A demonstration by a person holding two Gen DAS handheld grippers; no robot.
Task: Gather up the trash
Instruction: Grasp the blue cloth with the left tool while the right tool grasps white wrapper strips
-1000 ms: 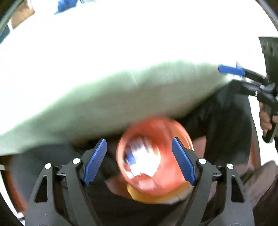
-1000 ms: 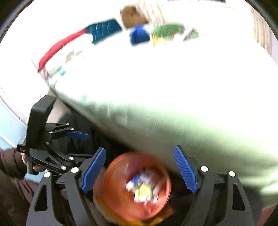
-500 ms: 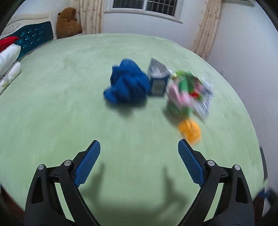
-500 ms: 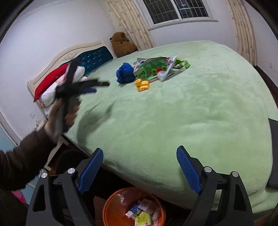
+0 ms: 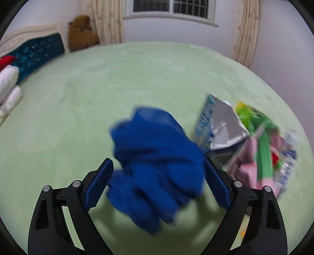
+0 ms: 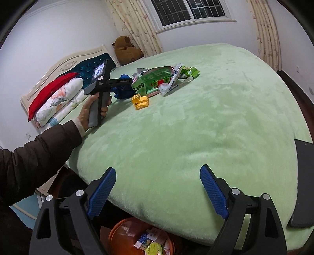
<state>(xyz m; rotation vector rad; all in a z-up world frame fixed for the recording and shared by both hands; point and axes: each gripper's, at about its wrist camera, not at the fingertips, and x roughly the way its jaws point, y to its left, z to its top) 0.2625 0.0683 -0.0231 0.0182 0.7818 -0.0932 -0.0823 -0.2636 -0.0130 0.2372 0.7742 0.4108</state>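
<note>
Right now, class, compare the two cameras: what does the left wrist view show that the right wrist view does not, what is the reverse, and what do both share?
Only the left wrist view shows the open left gripper from behind, its fingers either side of the blue cloth.

Only the right wrist view shows the open right gripper, the orange bin below the bed edge, the yellow toy and the hand holding the left gripper.

Both share the green bed, the wrappers, the teddy bear and the window.
</note>
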